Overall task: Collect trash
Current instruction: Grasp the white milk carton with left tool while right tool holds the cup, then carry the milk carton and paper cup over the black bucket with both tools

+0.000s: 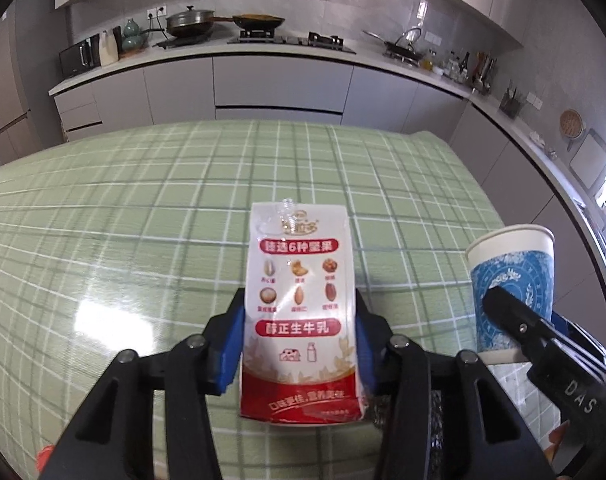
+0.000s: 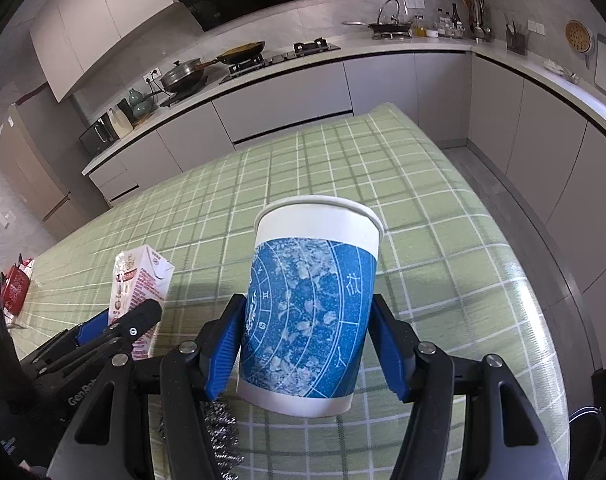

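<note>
The milk carton (image 1: 301, 312) is printed paperboard with a slight sheen. The cup (image 2: 313, 304) is matt paper, white with a blue printed band. The green checked tablecloth (image 1: 143, 216) looks glossy, smooth plastic-coated. A steel-wool scourer (image 2: 223, 436) looks rough, metallic.

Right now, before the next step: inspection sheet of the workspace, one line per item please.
Surface: table under a glossy green plaid cloth.
Job's things: milk carton upright, between the left gripper's pads; paper cup, blue and white, between the right gripper's pads, tilted, base looks off the cloth.
Clutter: steel scourer below the cup; red item at the table's far left edge, too small to identify.
Grippers: left gripper shut on the carton's sides; right gripper shut on the cup.
Cables: nothing seen.
Surroundings: kitchen counter with pans, a hob and bottles; grey cabinets below.
</note>
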Action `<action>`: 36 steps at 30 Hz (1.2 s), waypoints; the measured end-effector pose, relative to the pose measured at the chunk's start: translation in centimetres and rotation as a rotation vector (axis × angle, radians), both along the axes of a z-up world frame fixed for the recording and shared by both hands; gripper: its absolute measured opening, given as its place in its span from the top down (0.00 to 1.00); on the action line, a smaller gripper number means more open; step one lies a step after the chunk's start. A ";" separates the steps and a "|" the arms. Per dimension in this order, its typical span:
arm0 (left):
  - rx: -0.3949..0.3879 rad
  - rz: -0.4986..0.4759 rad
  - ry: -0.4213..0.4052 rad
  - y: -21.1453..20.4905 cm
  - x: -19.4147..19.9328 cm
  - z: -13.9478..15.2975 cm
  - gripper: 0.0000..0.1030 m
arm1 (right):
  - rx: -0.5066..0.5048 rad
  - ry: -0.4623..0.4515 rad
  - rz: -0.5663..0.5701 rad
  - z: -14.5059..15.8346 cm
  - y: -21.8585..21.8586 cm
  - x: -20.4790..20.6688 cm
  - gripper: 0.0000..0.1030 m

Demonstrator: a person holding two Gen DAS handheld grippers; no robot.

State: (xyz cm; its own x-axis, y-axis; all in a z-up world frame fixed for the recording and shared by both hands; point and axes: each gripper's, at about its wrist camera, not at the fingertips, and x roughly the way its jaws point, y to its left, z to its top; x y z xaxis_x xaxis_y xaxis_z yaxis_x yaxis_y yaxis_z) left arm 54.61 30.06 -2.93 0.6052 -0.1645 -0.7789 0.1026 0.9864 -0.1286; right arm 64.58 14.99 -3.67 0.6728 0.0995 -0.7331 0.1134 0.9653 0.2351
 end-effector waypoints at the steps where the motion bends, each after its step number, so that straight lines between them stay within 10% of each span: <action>1: 0.000 0.003 -0.003 0.1 -0.2 0.2 0.53 | 0.000 -0.006 0.002 0.2 0.0 -0.3 0.39; 24: -0.004 0.088 -0.040 -0.3 -13.2 2.2 0.53 | 0.006 -0.068 0.170 3.1 -0.3 -13.4 0.39; 36: -0.014 -0.043 -0.056 -2.6 -18.2 2.2 0.53 | -0.020 -0.072 0.072 2.9 -2.4 -22.5 0.39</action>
